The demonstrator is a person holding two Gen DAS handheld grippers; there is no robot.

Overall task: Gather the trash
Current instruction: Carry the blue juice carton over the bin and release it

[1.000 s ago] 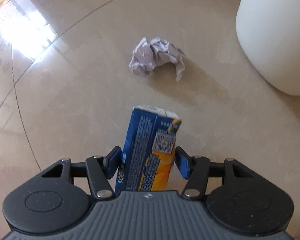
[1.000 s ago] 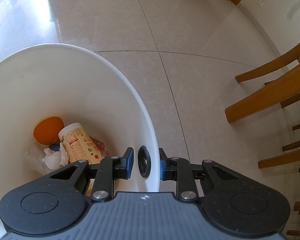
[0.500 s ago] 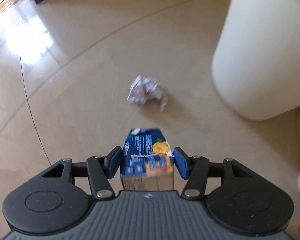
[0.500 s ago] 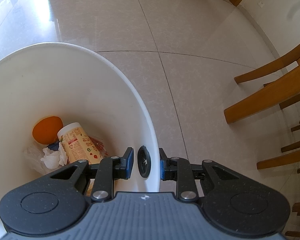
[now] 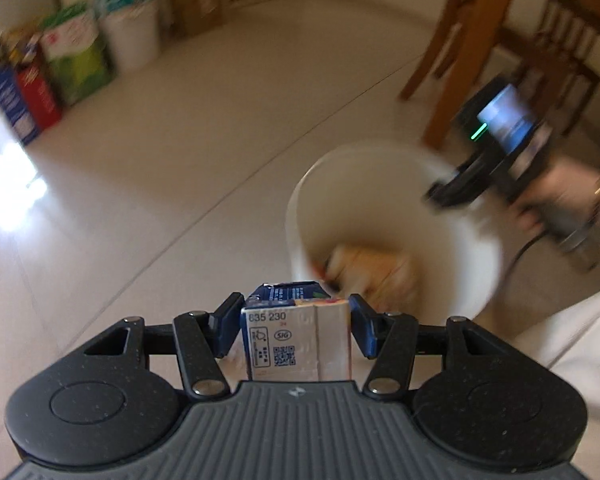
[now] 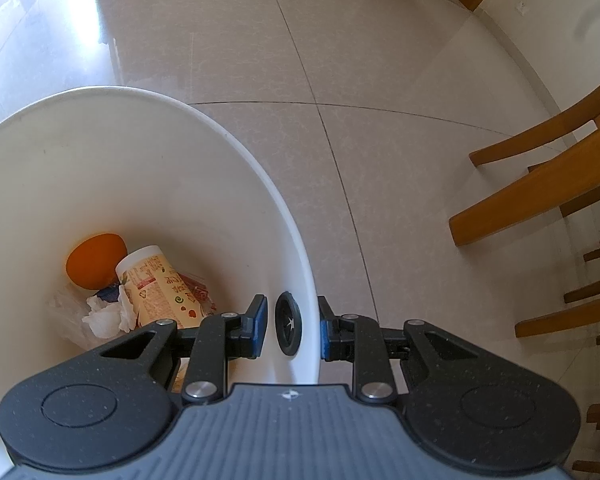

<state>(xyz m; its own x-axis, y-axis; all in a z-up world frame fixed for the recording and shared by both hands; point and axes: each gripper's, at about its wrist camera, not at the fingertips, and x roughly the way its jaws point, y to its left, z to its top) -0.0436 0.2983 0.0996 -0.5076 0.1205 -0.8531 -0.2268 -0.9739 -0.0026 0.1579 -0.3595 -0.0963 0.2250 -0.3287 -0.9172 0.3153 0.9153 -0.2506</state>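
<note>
My left gripper (image 5: pixel 296 330) is shut on a blue and orange juice carton (image 5: pixel 296 342), its silver end facing the camera. Beyond the carton stands the white bin (image 5: pixel 476 248), blurred, with trash inside. My right gripper (image 5: pixel 452 188), held by a hand (image 5: pixel 560 204), grips the bin's far rim. In the right wrist view my right gripper (image 6: pixel 292 326) is shut on the white bin's wall (image 6: pixel 306 320), one finger inside and one outside. In the bin lie an orange (image 6: pixel 96 260), a printed cup (image 6: pixel 160 284) and crumpled tissue (image 6: pixel 104 312).
Wooden chair legs (image 6: pixel 540 196) stand right of the bin, also chair legs (image 5: pixel 460 52) behind it. Coloured boxes (image 5: pixel 52 76) and white containers (image 5: pixel 132 32) line the far wall. Pale tiled floor (image 5: pixel 160 160) lies open to the left.
My left gripper lifted the carton off the floor and swung right toward the bin's opening; the crumpled paper left its view. The right gripper kept its hold on the bin.
</note>
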